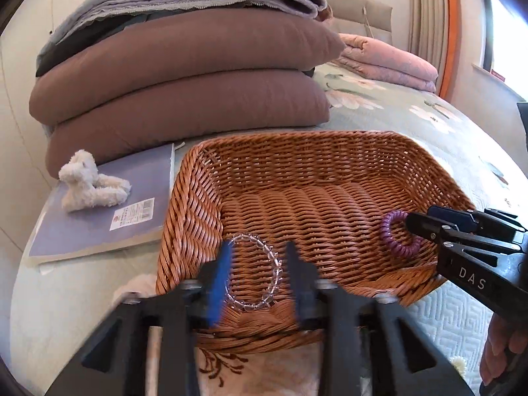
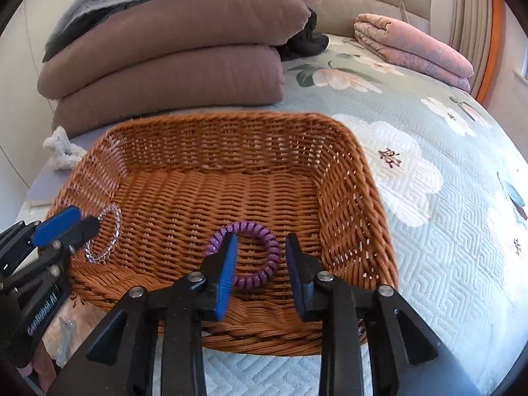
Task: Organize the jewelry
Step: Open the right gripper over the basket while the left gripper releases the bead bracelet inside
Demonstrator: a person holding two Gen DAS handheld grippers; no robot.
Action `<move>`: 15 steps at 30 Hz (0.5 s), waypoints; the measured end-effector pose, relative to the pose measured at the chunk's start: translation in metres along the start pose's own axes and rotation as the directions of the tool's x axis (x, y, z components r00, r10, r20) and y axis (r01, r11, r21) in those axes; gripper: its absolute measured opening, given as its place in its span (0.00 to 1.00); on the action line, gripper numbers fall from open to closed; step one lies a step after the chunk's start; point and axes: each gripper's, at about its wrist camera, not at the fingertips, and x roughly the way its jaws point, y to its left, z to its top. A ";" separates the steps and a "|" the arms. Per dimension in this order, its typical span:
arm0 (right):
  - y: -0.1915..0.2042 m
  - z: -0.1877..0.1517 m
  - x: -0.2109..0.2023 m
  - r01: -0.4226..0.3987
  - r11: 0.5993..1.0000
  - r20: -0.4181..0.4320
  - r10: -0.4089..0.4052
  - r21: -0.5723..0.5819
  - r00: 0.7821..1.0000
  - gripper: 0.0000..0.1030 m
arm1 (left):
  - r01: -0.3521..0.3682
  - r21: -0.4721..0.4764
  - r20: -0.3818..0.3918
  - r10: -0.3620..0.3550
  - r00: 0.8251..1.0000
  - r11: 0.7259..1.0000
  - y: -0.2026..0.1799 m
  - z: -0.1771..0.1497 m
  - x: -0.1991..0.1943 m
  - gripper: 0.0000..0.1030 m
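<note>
Both tongs stand released over the basket (image 2: pixel 349 178): the left gripper (image 1: pixel 259 264) low in its frame above the clear bracelet (image 1: pixel 260 270), the right gripper (image 2: pixel 260 257) above the purple coil (image 2: pixel 260 254). Both pieces seem to rest inside, probably just dropped there.

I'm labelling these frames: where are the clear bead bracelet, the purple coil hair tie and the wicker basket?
clear bead bracelet (image 1: pixel 275 265), left wrist view, right side of the loop.
purple coil hair tie (image 2: pixel 269 242), right wrist view, upper right coils.
wicker basket (image 2: pixel 231 122), right wrist view, far rim.
</note>
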 end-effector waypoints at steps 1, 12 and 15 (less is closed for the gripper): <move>0.000 0.000 -0.001 -0.004 1.000 0.003 0.004 -0.001 1.000 0.34 | 0.000 -0.008 0.011 0.000 1.000 1.000 0.001 0.001 -0.002 0.56; -0.004 -0.009 -0.035 -0.001 1.000 0.070 0.002 -0.009 0.998 0.34 | 0.005 0.003 0.061 -0.005 0.998 1.000 0.007 -0.011 -0.041 0.56; -0.007 -0.015 -0.057 -0.015 1.000 0.118 0.015 -0.001 0.993 0.34 | 0.018 -0.019 0.090 -0.016 0.996 1.000 0.015 -0.020 -0.062 0.56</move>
